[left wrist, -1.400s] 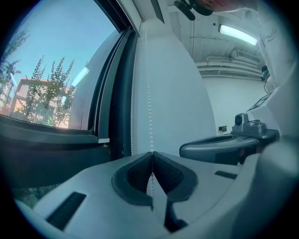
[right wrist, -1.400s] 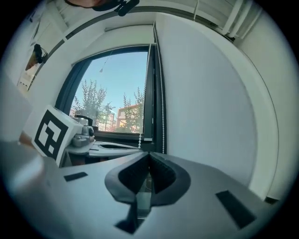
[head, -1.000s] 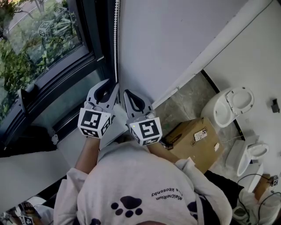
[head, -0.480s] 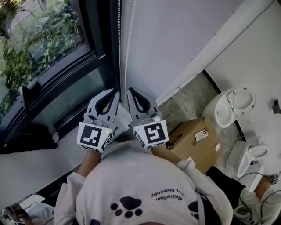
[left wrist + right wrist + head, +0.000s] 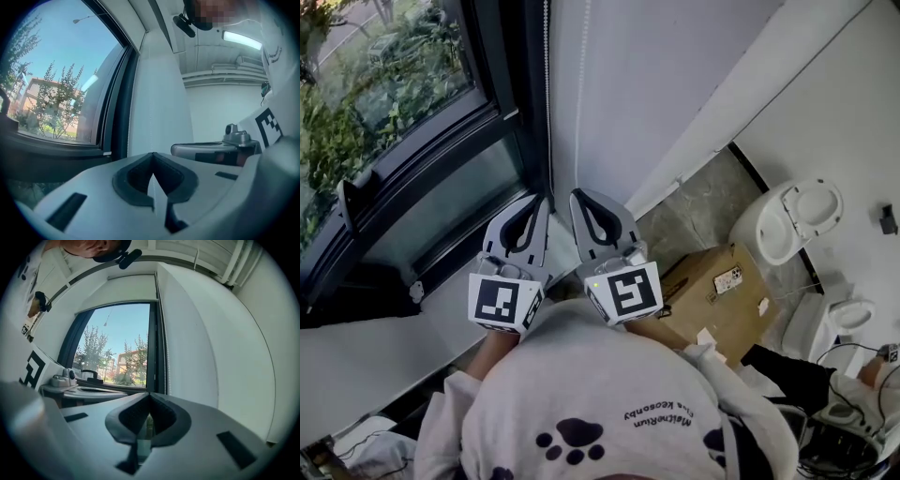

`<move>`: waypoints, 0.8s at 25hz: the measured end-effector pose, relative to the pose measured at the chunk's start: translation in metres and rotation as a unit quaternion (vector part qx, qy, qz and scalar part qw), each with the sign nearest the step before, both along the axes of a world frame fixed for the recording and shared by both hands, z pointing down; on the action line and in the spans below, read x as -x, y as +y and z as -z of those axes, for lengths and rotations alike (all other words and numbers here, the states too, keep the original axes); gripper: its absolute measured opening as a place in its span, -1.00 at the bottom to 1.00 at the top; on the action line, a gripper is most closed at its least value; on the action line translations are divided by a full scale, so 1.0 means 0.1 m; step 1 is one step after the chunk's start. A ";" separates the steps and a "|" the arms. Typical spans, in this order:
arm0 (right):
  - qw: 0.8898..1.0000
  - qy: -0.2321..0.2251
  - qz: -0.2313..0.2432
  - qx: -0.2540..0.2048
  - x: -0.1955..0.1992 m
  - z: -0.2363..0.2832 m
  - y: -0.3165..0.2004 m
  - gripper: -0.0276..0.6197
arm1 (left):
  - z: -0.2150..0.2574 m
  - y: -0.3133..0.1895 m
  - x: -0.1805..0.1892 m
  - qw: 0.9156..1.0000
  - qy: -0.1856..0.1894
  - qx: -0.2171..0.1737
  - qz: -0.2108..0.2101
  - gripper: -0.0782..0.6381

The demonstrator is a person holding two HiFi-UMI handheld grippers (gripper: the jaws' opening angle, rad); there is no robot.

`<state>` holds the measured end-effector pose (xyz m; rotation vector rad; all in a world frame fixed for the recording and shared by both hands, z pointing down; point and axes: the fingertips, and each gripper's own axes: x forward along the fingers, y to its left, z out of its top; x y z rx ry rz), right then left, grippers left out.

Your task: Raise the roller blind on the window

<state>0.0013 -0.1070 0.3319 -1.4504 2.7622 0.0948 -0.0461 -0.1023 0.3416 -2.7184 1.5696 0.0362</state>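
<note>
The roller blind's white bead chain (image 5: 547, 94) hangs beside the dark window frame (image 5: 511, 75), against the white wall (image 5: 675, 84). The left gripper (image 5: 545, 200) has just closed its jaws on it. The right gripper (image 5: 576, 195) has its jaws together where a second strand (image 5: 579, 103) comes down; whether they pinch it, I cannot tell.

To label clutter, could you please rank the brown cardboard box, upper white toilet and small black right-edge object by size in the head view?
1. Brown cardboard box.
2. Upper white toilet, slightly smaller.
3. Small black right-edge object, smallest.
</note>
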 end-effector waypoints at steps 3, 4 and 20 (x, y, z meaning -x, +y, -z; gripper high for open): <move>1.000 0.000 -0.009 -0.003 -0.04 0.00 0.04 -0.89 | 0.00 0.03 0.04 1.000 -0.007 -0.005 0.018 -0.76; 1.000 0.000 -0.014 -0.005 -0.06 0.01 0.04 -0.89 | 0.00 0.04 0.06 1.000 -0.008 -0.005 0.022 -0.76; 0.999 0.009 -0.046 -0.020 -0.12 0.02 0.10 -0.89 | 0.01 0.12 0.17 0.999 -0.015 -0.016 0.047 -0.76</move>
